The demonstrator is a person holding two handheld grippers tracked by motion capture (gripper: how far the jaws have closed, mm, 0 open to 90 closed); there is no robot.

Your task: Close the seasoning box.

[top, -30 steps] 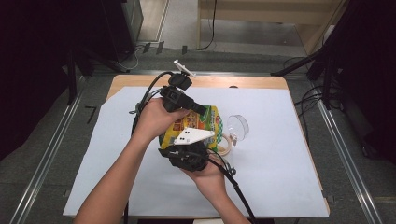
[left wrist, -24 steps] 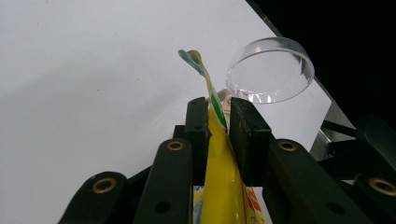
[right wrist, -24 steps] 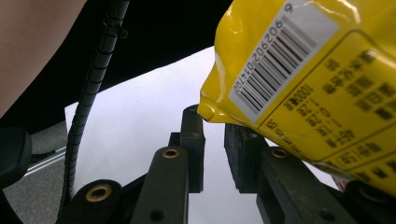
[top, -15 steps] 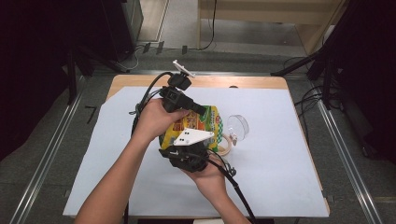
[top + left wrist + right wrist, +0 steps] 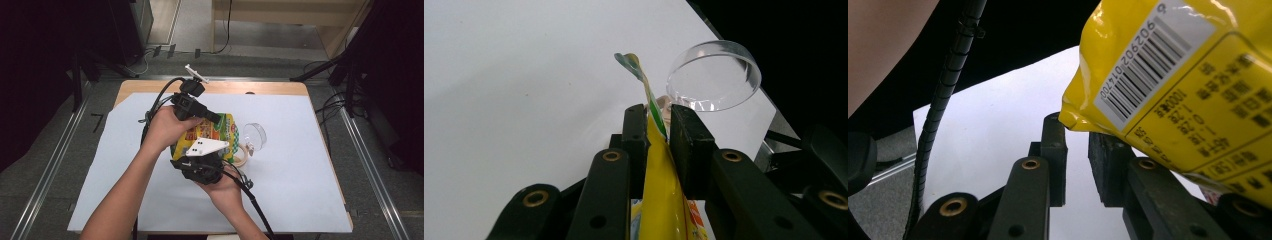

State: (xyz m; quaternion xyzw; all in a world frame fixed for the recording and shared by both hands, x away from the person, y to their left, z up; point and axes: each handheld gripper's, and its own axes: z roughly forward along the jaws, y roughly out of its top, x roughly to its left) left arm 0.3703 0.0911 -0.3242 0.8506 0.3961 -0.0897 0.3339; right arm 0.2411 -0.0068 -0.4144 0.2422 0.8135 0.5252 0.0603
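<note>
We hold one yellow snack bag (image 5: 212, 131) above the surface (image 5: 300, 190) w/ both claws: left claw (image 5: 658, 125) clamped on its top seam, right claw (image 5: 1077, 131) narrow, bag corner just at the gap (grip unclear). Risk: uneven pull rips the seam or the corner slips. Also one clear lid (image 5: 714, 75), one tape ring (image 5: 242, 153).

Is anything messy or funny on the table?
Nothing is spilled or broken. The one odd thing is the clear cup: it lies tipped on its side on the white sheet, beside the yellow snack bag that the left gripper pinches.
</note>
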